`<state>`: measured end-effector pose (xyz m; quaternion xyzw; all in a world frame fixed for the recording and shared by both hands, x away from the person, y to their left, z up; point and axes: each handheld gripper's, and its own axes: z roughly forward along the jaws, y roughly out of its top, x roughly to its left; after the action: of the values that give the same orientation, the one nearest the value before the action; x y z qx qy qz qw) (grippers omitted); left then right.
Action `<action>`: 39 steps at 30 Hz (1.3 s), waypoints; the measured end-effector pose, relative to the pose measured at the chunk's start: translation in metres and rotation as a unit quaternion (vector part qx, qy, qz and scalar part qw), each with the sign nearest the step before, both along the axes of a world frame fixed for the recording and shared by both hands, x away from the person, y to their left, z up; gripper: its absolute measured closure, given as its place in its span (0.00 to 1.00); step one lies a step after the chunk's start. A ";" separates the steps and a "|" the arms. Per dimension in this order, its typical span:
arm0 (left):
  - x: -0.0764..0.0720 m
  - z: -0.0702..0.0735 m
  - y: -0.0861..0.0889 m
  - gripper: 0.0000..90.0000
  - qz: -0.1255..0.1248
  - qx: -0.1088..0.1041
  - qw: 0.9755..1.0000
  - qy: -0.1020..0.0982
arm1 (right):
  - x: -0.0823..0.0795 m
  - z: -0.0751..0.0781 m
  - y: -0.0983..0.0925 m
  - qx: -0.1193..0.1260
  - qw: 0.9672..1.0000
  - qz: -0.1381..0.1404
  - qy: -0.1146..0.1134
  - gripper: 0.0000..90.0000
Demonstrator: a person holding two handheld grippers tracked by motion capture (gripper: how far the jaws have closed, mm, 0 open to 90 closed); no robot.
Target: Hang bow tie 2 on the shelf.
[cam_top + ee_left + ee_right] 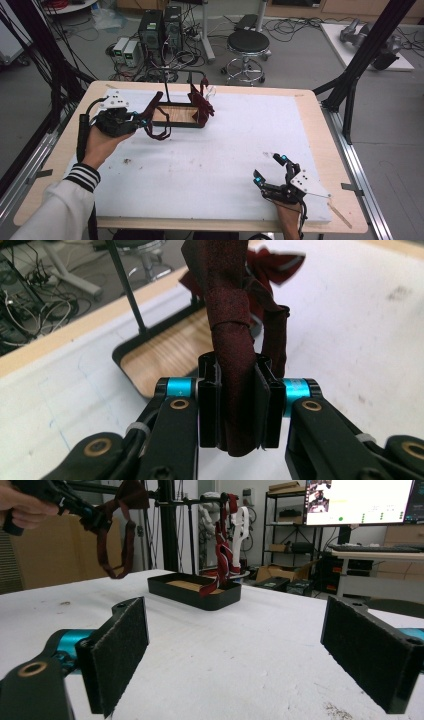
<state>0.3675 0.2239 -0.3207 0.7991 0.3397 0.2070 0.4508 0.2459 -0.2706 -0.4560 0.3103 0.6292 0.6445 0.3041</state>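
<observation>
No text, label, brand, number or sign can be read in any of the pictures. In the right gripper view a monitor in the background shows a bright window with small coloured marks and lines, but they are too small and blurred to make out as words or figures.

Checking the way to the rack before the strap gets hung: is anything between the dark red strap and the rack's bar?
Nothing visible: the strap, shut in the left gripper, hangs left of the rack.
</observation>
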 end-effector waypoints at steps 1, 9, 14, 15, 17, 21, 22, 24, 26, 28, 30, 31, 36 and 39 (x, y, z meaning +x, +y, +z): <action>0.002 0.001 0.000 0.84 0.003 -0.004 1.000 -0.003 | 0.000 0.000 0.000 -0.001 1.000 -0.001 -0.002 0.12; 0.012 0.010 -0.006 0.85 0.032 -0.030 0.998 -0.051 | 0.000 0.000 0.001 -0.004 1.000 -0.006 -0.004 0.12; 0.020 0.010 -0.011 0.85 0.038 -0.030 0.997 -0.056 | -0.001 0.000 0.001 -0.002 1.000 -0.008 0.001 0.12; 0.021 0.010 -0.012 0.84 0.041 -0.030 0.997 -0.058 | -0.001 0.000 0.001 -0.002 1.000 -0.008 0.001 0.12; 0.024 0.011 -0.012 0.85 0.046 -0.034 0.997 -0.060 | -0.001 0.000 0.001 -0.003 1.000 -0.008 0.001 0.12; 0.031 0.012 -0.011 0.85 0.058 -0.041 0.995 -0.066 | -0.001 0.000 0.001 -0.003 1.000 -0.009 -0.001 0.12; 0.032 0.012 -0.011 0.85 0.060 -0.041 0.995 -0.067 | -0.001 0.000 0.001 -0.003 1.000 -0.009 -0.001 0.12; 0.035 0.011 -0.010 0.84 0.065 -0.045 0.995 -0.067 | -0.001 0.000 0.001 -0.003 1.000 -0.010 -0.001 0.12; 0.038 0.009 -0.011 0.85 0.071 -0.049 0.994 -0.069 | -0.001 0.000 0.001 -0.003 1.000 -0.011 -0.002 0.12; 0.041 0.008 -0.011 0.85 0.078 -0.054 0.993 -0.070 | -0.001 0.000 0.001 -0.003 1.000 -0.010 -0.001 0.12; 0.044 0.006 -0.012 0.85 0.082 -0.057 0.992 -0.071 | -0.001 0.000 0.001 -0.002 1.000 -0.010 0.000 0.12; 0.048 0.004 -0.014 0.85 0.086 -0.061 0.992 -0.071 | -0.001 0.000 0.001 -0.003 1.000 -0.011 -0.001 0.12; 0.055 0.000 -0.017 0.85 0.095 -0.063 0.991 -0.069 | -0.001 0.000 0.001 -0.003 1.000 -0.010 -0.002 0.12; 0.059 -0.001 -0.019 0.84 0.101 -0.065 0.990 -0.069 | -0.001 0.000 0.001 -0.002 1.000 -0.010 0.000 0.12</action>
<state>0.4269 0.2047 -0.3217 0.7139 0.3991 0.2835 0.5007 0.2451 -0.2696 -0.4561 0.3159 0.6273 0.6400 0.3116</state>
